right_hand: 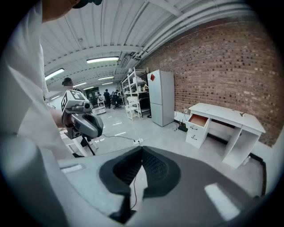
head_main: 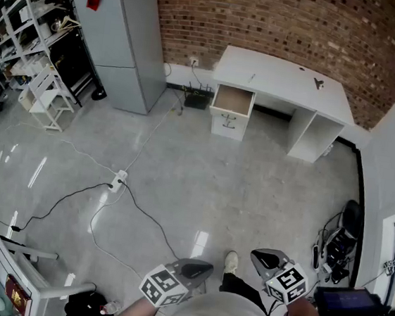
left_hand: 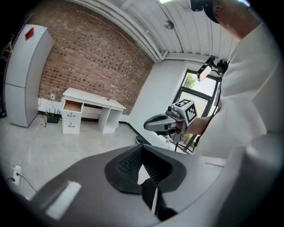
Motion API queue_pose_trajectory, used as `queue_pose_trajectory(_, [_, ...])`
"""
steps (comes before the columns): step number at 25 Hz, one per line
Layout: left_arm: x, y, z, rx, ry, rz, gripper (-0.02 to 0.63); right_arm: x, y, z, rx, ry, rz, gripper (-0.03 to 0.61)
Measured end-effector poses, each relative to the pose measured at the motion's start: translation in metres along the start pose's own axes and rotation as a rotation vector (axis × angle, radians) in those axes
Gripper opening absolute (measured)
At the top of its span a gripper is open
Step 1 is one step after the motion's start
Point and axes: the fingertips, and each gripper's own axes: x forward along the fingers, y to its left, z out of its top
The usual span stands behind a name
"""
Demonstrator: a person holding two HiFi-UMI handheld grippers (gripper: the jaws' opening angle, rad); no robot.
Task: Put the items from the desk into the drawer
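Both pressed together and empty, left claw (head_main: 199, 267) and right claw (head_main: 263, 257); small dark item (head_main: 318, 82) sits on white counter (head_main: 278, 74) well ahead, right-claw side, open top drawer (head_main: 232, 100) toward its left.

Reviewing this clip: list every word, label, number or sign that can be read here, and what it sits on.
No readable words or numbers in any view.
Red diamond sticker on the tall grey fridge: any print is too small to read.
Black-and-white square markers on the cubes of the left gripper and right gripper: coded patterns, no letters.
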Motion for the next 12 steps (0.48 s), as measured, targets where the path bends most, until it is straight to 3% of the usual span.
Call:
queue_pose_trajectory(5, [0.016, 0.010, 0.023, 0.016, -0.007, 0.032, 0.008, 0.010, -0.020, 0.015, -0.016, -0.048, 0.035, 0.003])
queue_pose_trajectory(12, [0.088, 0.042, 0.078, 0.013, 0.053, 0.077, 0.008, -0.001, -0.137, 0.053, 0.004, -0.133, 0.036, 0.003])
